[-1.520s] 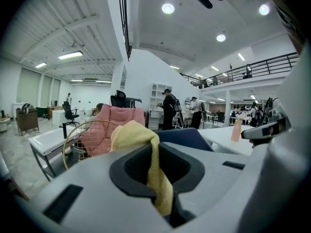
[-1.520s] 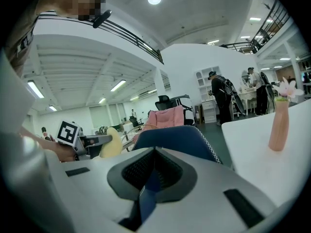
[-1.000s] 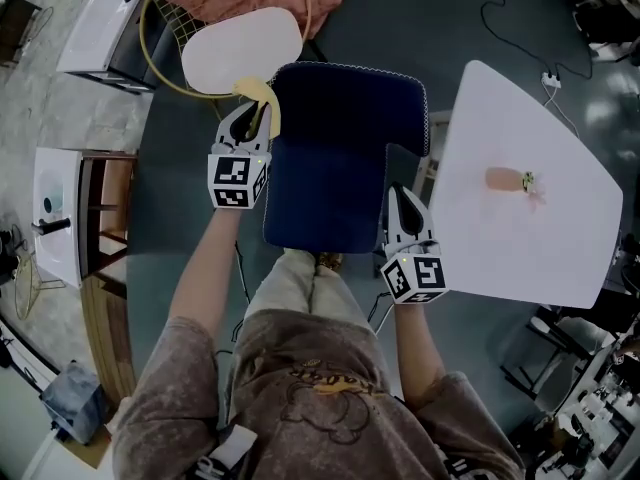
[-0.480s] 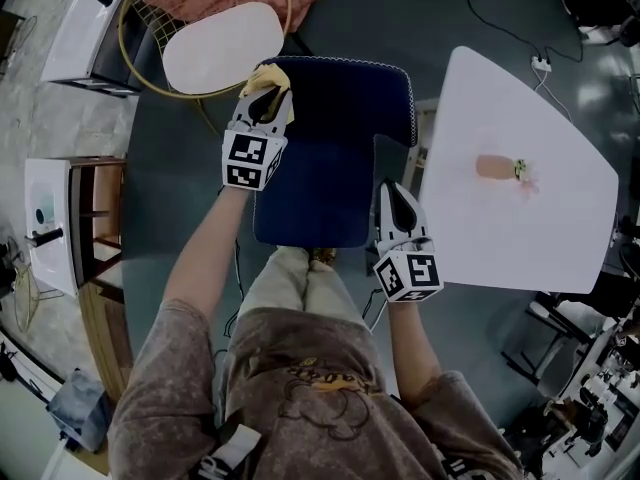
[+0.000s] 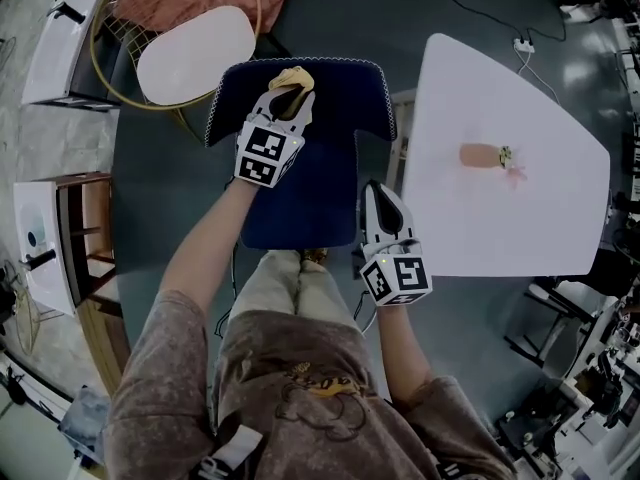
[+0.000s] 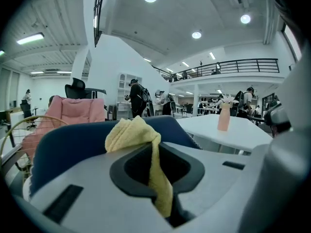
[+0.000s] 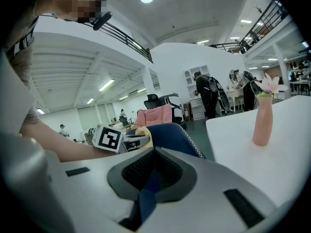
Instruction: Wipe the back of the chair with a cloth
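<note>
Dark grey floor (image 5: 180, 208) surrounds a navy-blue upholstered chair (image 5: 335, 103) beside a white desk (image 5: 520, 228). On the backrest's top edge, near its middle, the left gripper (image 5: 287, 98) has its fingers (image 6: 87, 178) closed on a crumpled yellow cloth (image 5: 291, 75). That edge runs side to side, so the wipe likely sweeps along it, while the right gripper (image 5: 376, 196) is clamped on the chair's right side, probably steadying it.

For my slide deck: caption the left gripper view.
Left tool shut on a crumpled yellow cloth at the navy fabric chair's back.
</note>
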Action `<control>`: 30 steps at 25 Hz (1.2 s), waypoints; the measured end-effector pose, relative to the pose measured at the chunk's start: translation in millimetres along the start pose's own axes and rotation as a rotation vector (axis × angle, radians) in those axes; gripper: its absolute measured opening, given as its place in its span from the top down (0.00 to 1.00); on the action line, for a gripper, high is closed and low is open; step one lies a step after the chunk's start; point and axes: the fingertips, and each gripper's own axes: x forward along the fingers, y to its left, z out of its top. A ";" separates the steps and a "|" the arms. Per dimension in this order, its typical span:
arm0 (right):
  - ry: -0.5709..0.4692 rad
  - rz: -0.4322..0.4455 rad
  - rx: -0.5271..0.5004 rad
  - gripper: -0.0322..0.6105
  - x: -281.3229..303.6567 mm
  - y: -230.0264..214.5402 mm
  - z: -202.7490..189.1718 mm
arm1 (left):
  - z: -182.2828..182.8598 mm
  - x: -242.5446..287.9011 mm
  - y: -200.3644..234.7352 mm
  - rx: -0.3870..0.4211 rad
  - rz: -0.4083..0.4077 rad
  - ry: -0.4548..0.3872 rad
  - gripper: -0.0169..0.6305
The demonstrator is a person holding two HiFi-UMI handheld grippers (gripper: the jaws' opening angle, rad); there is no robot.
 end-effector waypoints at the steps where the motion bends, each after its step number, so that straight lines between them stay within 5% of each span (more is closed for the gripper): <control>1: 0.000 -0.006 0.003 0.91 -1.2 -2.5 -0.8 | 1.4 4.9 -6.2 0.004 -0.015 -0.003 0.90; 18: 0.003 -0.085 0.029 0.91 -27.0 -34.6 -14.0 | 13.3 79.7 -108.0 0.002 -0.250 -0.004 0.90; 26: 0.009 -0.098 0.034 0.91 -29.1 -41.1 -19.7 | 2.4 65.8 -128.9 -0.074 -0.334 0.010 0.90; 30: 0.021 -0.077 0.017 0.91 -26.0 -37.3 -22.7 | -0.3 40.4 -117.7 -0.113 -0.307 0.002 0.90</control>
